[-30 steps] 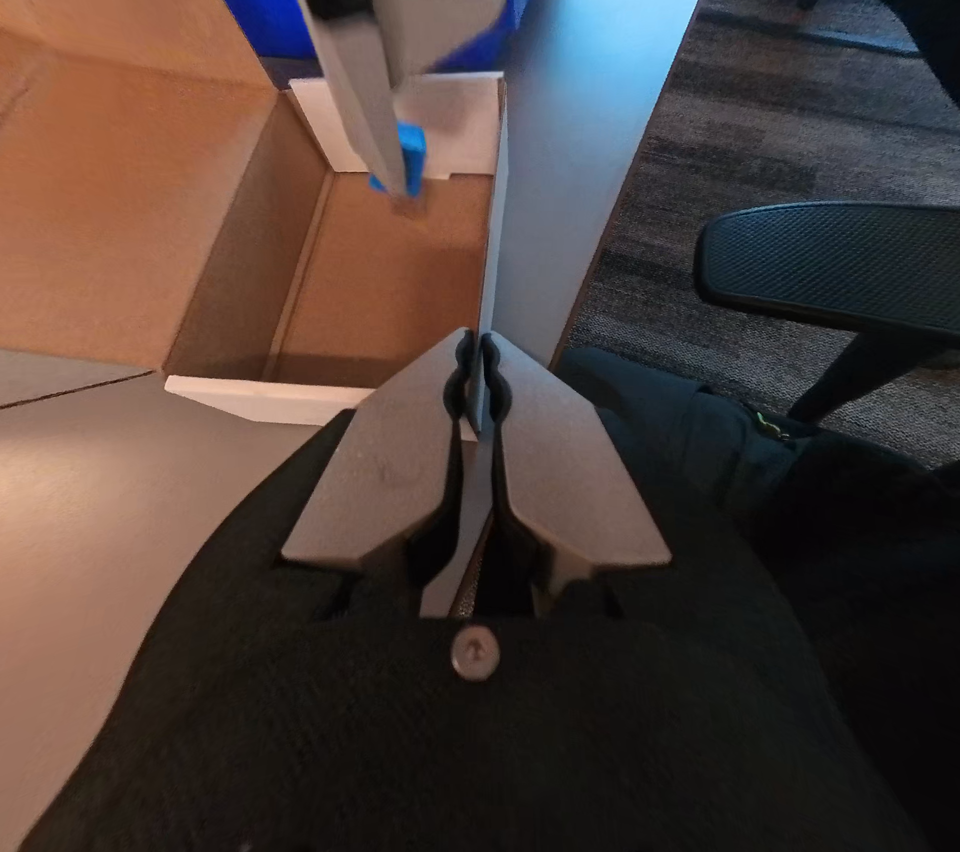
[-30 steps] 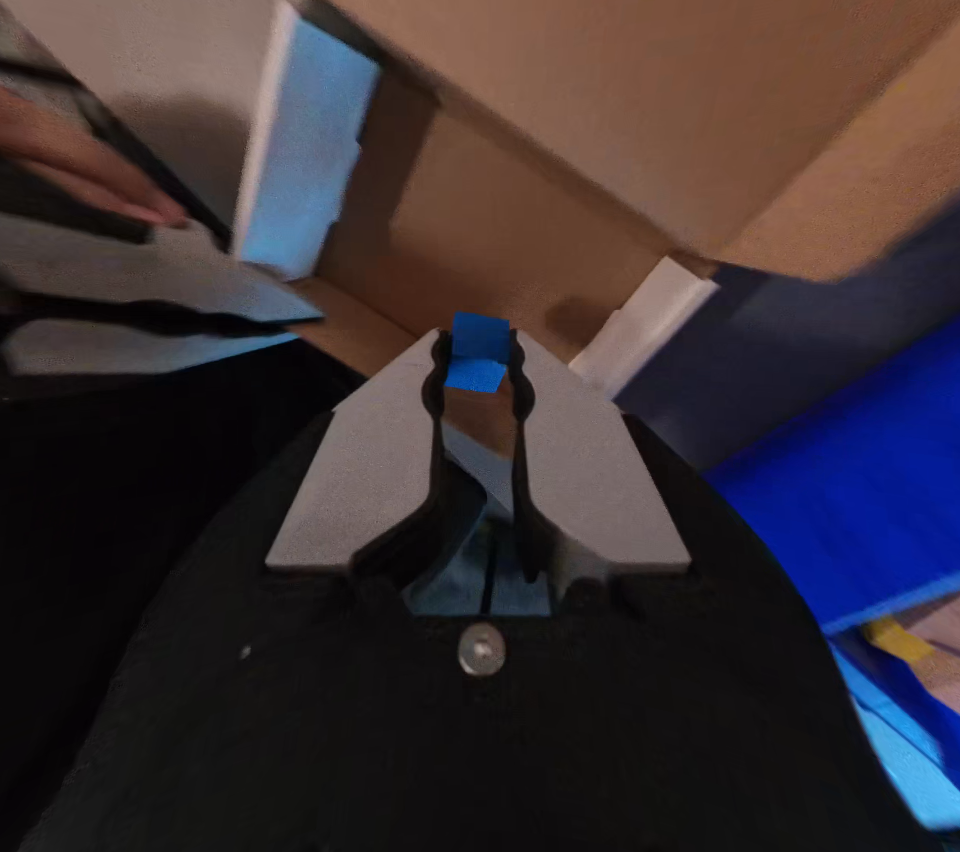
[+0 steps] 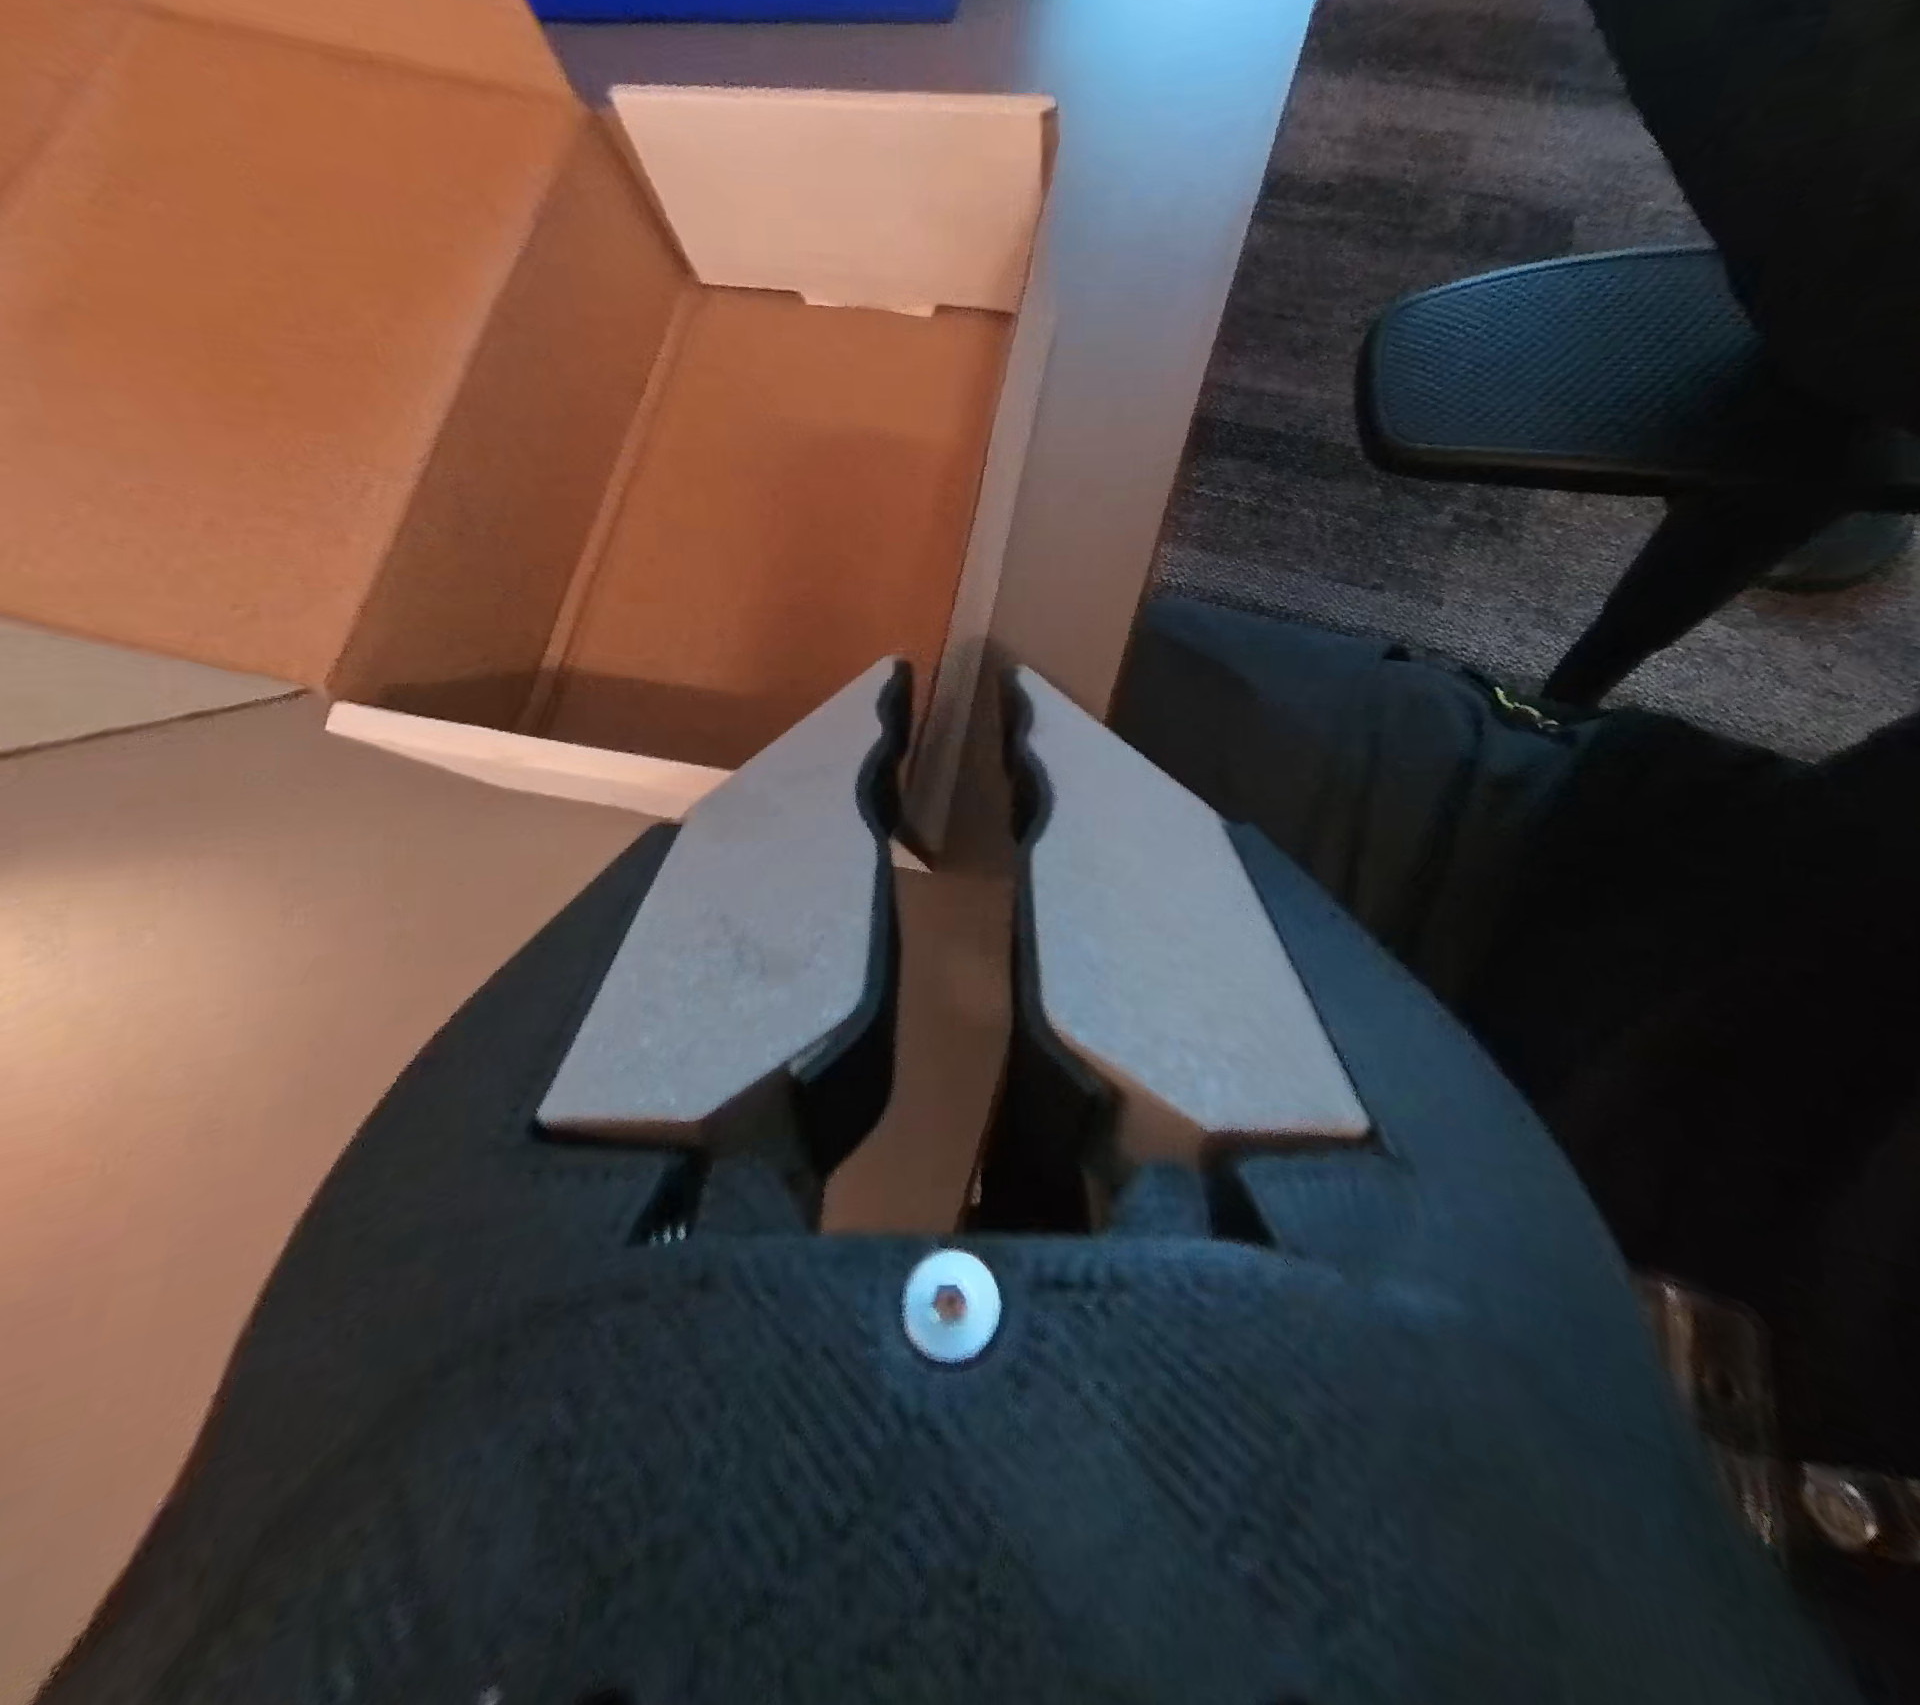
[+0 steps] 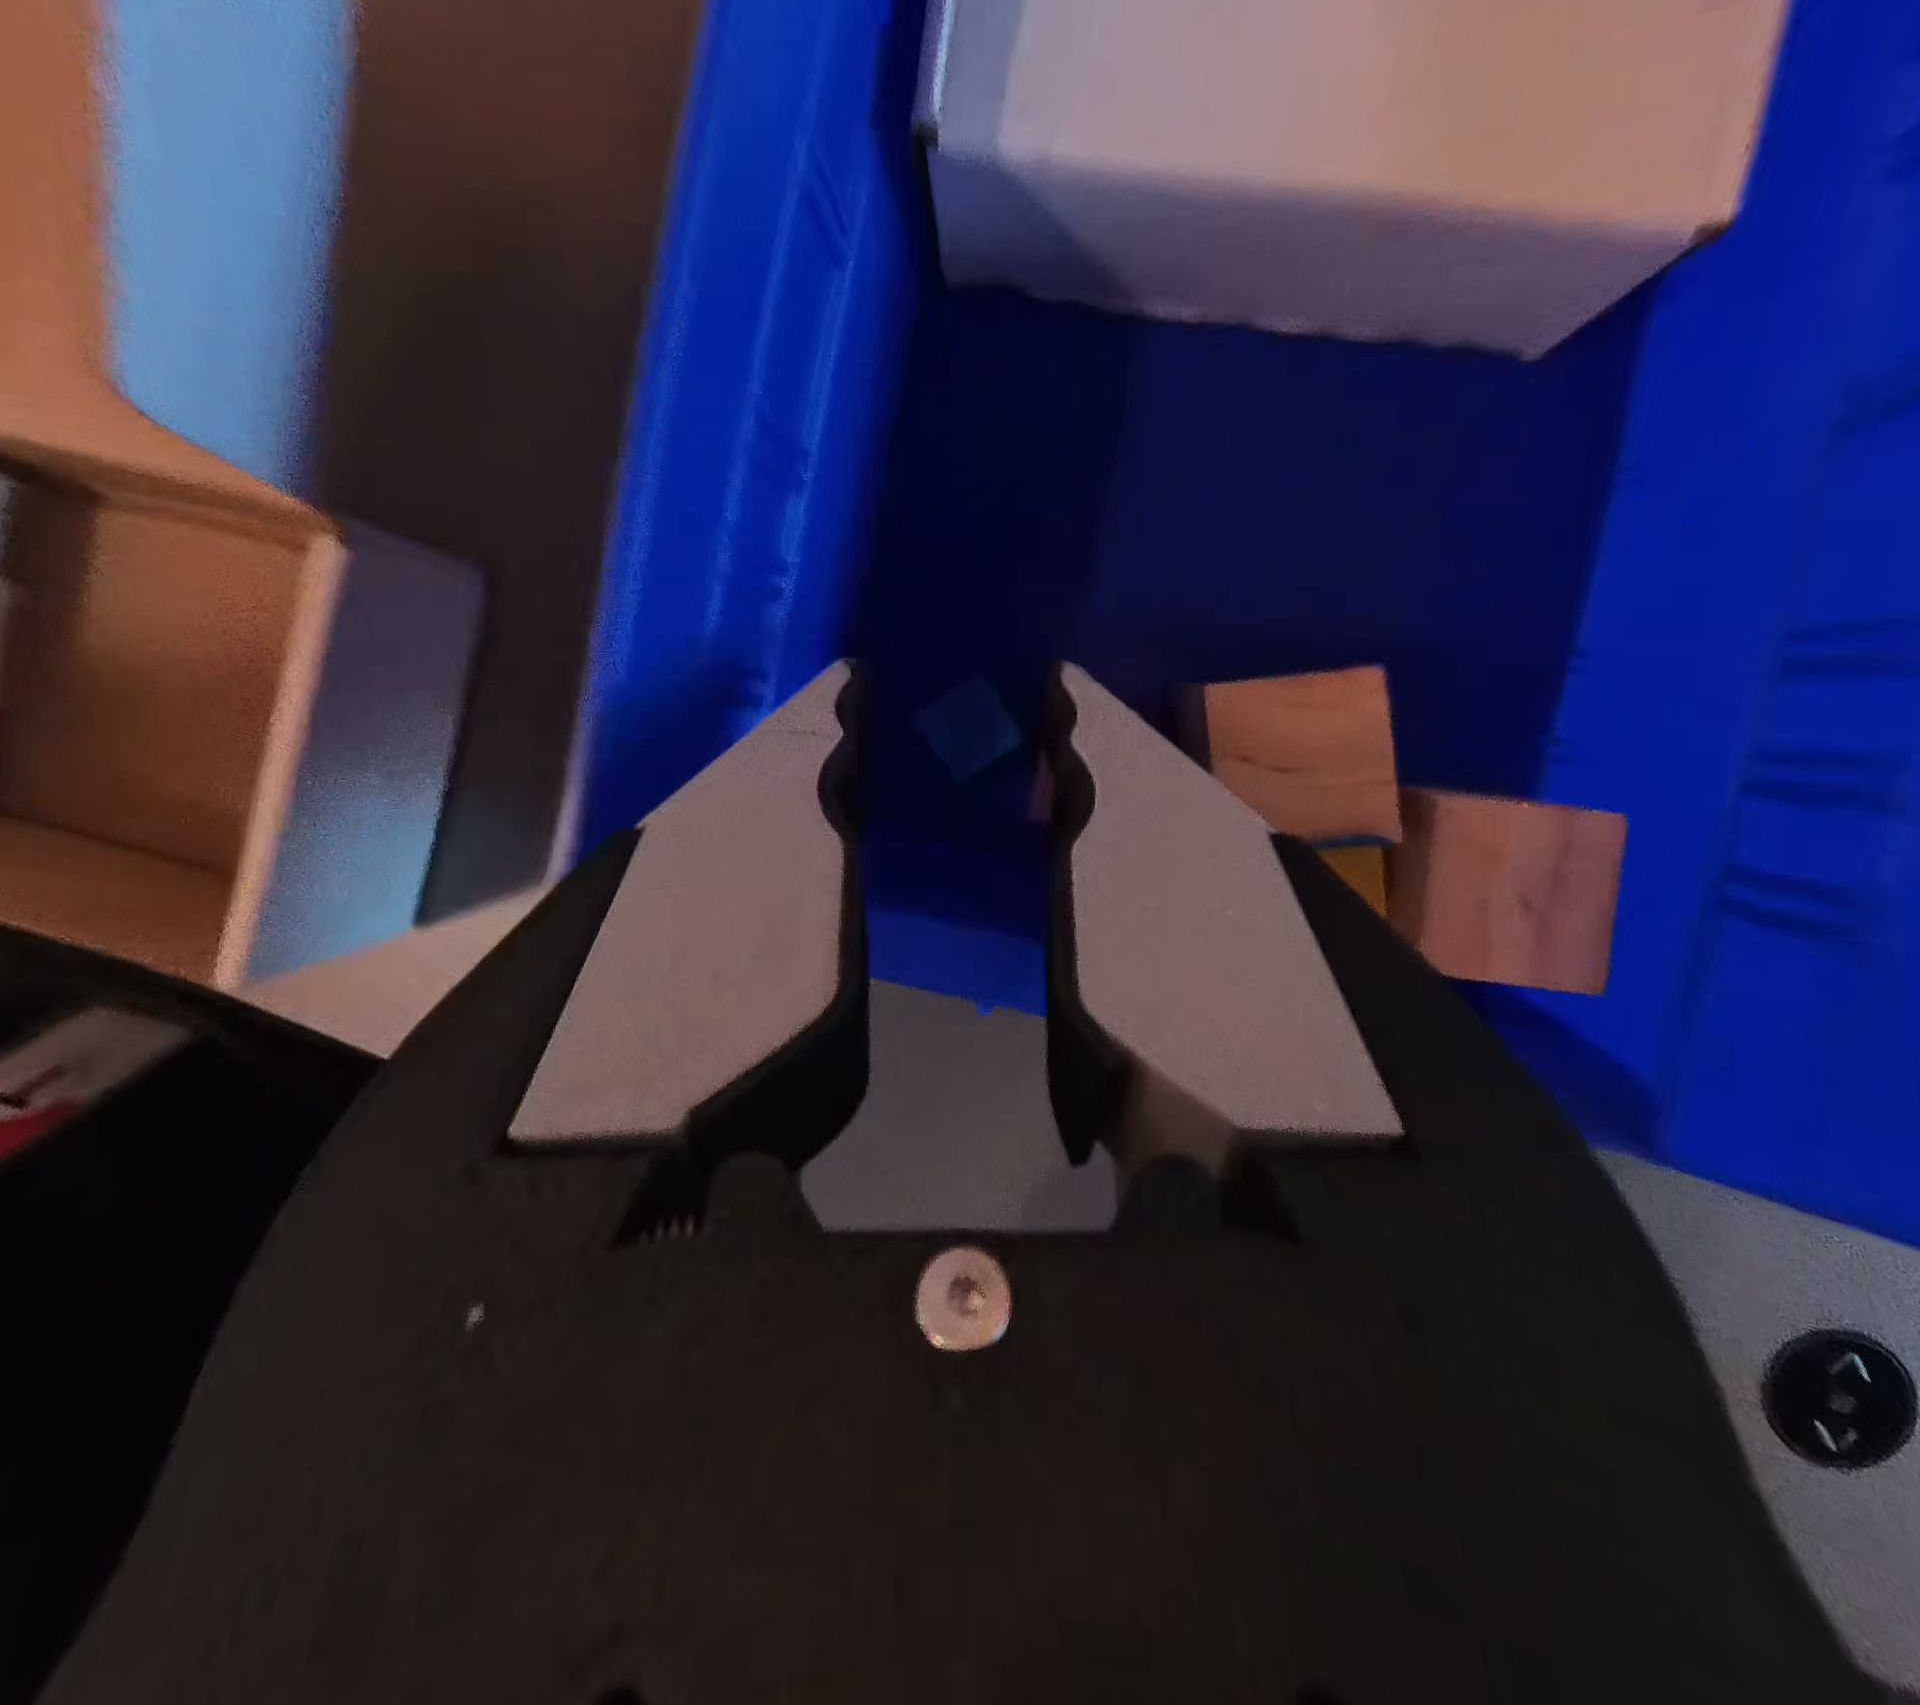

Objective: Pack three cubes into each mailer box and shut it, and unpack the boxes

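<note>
We take this for an office: beside the pale desk lies grey-brown patterned carpet, and just off the desk's edge stands a black mesh-backed office chair. A round cable grommet sits in the desk.

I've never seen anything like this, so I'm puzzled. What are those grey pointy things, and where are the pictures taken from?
They are two pinching tools, called grippers, and a person holds one in each hand. Each has a small camera that looks along its two grey fingers, so every picture shows one tool from behind.

The left gripper is at the open cardboard box on the table. Its fingers stand slightly apart on either side of the box's wall. I see no cubes inside.

The right gripper is open and holds nothing. It points into a blue bin with a closed white box, two wooden cubes and a blue cube.
</note>
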The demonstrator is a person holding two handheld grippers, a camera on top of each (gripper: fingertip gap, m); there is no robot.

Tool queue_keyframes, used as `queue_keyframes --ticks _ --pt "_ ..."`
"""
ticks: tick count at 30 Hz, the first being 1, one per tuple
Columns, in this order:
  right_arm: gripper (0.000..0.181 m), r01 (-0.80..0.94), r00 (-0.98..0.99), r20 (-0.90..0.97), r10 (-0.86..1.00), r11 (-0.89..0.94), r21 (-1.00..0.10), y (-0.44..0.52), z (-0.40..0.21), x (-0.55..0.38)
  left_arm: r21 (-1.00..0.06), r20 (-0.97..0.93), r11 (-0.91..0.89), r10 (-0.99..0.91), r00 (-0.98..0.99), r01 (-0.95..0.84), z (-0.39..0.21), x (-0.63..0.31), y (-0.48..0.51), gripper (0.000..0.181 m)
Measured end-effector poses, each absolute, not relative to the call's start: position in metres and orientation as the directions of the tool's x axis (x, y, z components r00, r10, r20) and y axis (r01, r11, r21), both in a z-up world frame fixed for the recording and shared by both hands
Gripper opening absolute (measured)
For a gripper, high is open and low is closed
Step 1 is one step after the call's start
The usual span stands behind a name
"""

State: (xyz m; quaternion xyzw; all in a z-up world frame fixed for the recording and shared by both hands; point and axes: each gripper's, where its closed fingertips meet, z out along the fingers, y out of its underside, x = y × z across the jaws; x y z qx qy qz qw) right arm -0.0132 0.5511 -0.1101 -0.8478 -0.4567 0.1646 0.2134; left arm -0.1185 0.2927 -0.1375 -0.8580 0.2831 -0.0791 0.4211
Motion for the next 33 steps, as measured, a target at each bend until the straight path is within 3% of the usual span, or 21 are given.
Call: queue_keyframes --ticks 4,7,10,16,19,21,26,27,30,33 --pt "0.039 0.511 0.416 -0.215 0.884 -0.423 -0.748 0.530 -0.041 -0.037 -0.754 -0.101 -0.497 -0.558 0.824 -0.429 -0.128 -0.133 0.284 0.026" --pt "0.048 0.383 0.256 -0.297 0.920 -0.379 -0.843 0.500 0.002 -0.050 -0.795 -0.081 -0.479 -0.526 0.846 -0.374 -0.107 -0.153 0.281 0.027" --pt "0.052 0.408 0.180 -0.340 0.923 -0.385 -0.828 0.479 0.002 -0.061 -0.838 -0.036 -0.458 -0.494 0.868 -0.295 -0.086 -0.175 0.277 0.027" --pt "0.037 0.414 0.250 -0.230 0.941 -0.318 -0.853 0.489 -0.005 -0.079 -0.904 0.028 -0.414 -0.309 0.951 -0.108 -0.059 -0.231 0.281 0.014" --pt "0.036 0.321 0.276 -0.198 0.941 -0.284 -0.903 0.495 0.015 -0.075 -0.896 0.084 -0.442 -0.253 0.964 -0.038 -0.070 -0.248 0.285 0.023" --pt "0.016 0.250 0.345 -0.132 0.929 -0.226 -0.941 0.506 0.027 -0.064 -0.893 0.098 -0.450 -0.223 0.970 -0.013 -0.078 -0.257 0.289 0.035" --pt "0.012 0.052 0.463 0.050 0.885 0.029 -0.998 0.506 0.063 -0.044 -0.894 0.211 -0.432 -0.180 0.961 0.115 -0.081 -0.267 0.304 0.055" --pt "0.014 0.058 0.466 0.077 0.882 0.056 -0.997 0.502 0.064 -0.045 -0.890 0.238 -0.435 -0.193 0.952 0.134 -0.080 -0.265 0.307 0.058" --pt "0.048 0.113 0.431 0.044 0.901 -0.005 -0.994 0.488 0.055 -0.059 -0.896 0.256 -0.415 -0.186 0.949 0.161 -0.069 -0.272 0.323 0.058" --pt "0.046 0.203 0.274 -0.107 0.956 -0.166 -0.965 0.458 0.030 -0.085 -0.889 0.274 -0.421 -0.167 0.947 0.183 -0.058 -0.287 0.346 0.054"
